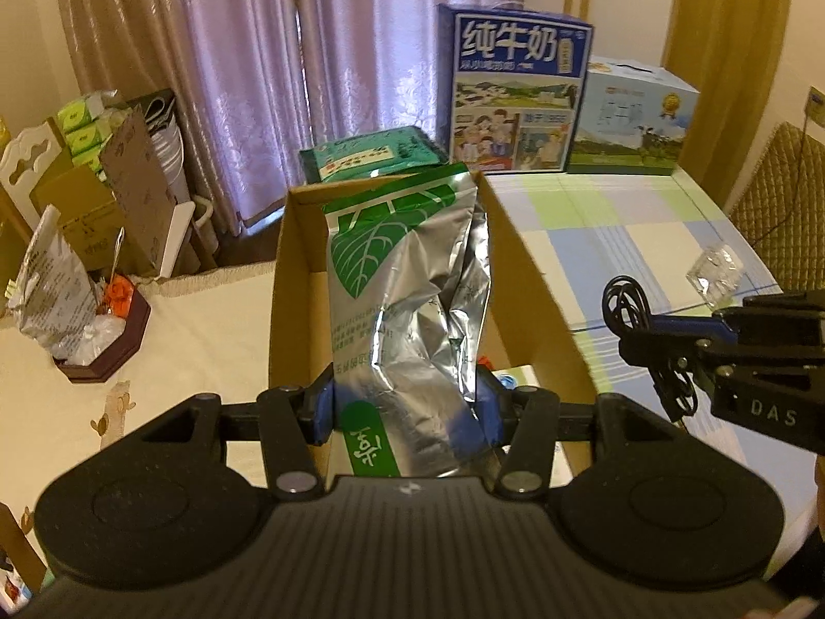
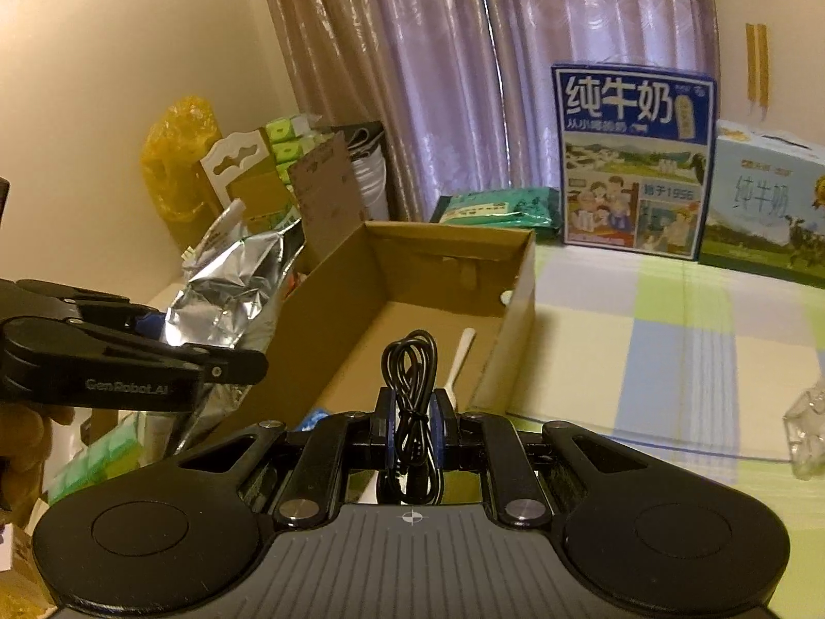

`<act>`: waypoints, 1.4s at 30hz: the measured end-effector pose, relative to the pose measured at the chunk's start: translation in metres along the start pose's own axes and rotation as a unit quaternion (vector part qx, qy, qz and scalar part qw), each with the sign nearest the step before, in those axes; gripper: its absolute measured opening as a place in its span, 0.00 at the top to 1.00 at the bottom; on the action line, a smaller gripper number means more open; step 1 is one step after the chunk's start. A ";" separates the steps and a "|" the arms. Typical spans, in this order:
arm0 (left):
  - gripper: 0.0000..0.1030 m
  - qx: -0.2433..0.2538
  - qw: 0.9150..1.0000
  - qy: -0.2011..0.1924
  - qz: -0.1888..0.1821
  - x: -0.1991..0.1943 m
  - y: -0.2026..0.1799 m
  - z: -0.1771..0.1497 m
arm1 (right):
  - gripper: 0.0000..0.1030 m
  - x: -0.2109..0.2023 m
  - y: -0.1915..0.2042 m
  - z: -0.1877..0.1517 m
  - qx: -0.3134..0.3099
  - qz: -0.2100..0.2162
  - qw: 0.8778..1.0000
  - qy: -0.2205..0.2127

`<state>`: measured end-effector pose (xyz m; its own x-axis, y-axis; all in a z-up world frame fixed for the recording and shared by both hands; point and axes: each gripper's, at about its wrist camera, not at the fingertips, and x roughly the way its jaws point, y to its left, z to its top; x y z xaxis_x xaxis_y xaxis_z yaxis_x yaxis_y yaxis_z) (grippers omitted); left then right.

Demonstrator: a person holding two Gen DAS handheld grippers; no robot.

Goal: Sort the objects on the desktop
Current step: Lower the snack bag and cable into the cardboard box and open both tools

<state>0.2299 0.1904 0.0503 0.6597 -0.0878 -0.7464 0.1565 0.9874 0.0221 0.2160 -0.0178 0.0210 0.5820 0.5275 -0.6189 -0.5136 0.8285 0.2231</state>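
Note:
My left gripper (image 1: 407, 407) is shut on a silver foil bag with green leaf print (image 1: 407, 278), held upright over the open cardboard box (image 1: 531, 268). My right gripper (image 2: 412, 420) is shut on a coiled black cable (image 2: 410, 366), just in front of the box's near end (image 2: 515, 320). In the left wrist view the right gripper (image 1: 670, 345) with the cable (image 1: 626, 304) hangs to the right of the box. In the right wrist view the left gripper (image 2: 154, 340) and the foil bag (image 2: 232, 289) are at the box's left side. A white plastic spoon (image 2: 459, 361) lies inside the box.
Two milk cartons (image 1: 515, 93) (image 1: 634, 118) stand at the table's far edge, a green packet (image 1: 371, 152) behind the box. A clear plastic piece (image 1: 714, 273) lies on the checked cloth at right. A dark tray (image 1: 108, 335) with a foil bag and wrappers sits left.

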 end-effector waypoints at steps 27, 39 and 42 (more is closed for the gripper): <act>0.46 -0.022 1.000 0.005 0.000 0.062 0.027 0.006 | 0.90 0.068 -0.001 0.004 0.020 0.004 0.999 0.028; 0.40 -0.015 1.000 0.009 0.006 0.056 0.032 -0.009 | 0.90 0.077 -0.003 0.003 0.044 0.011 0.998 0.033; 0.38 -0.014 1.000 0.005 0.011 0.052 0.034 -0.013 | 0.88 0.076 -0.005 0.005 0.062 0.028 0.998 0.012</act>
<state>0.2602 0.2211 0.0039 0.6556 -0.0640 -0.7524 0.1203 0.9925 0.0205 0.2661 0.0188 -0.0231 0.5384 0.5701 -0.6206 -0.4618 0.8156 0.3487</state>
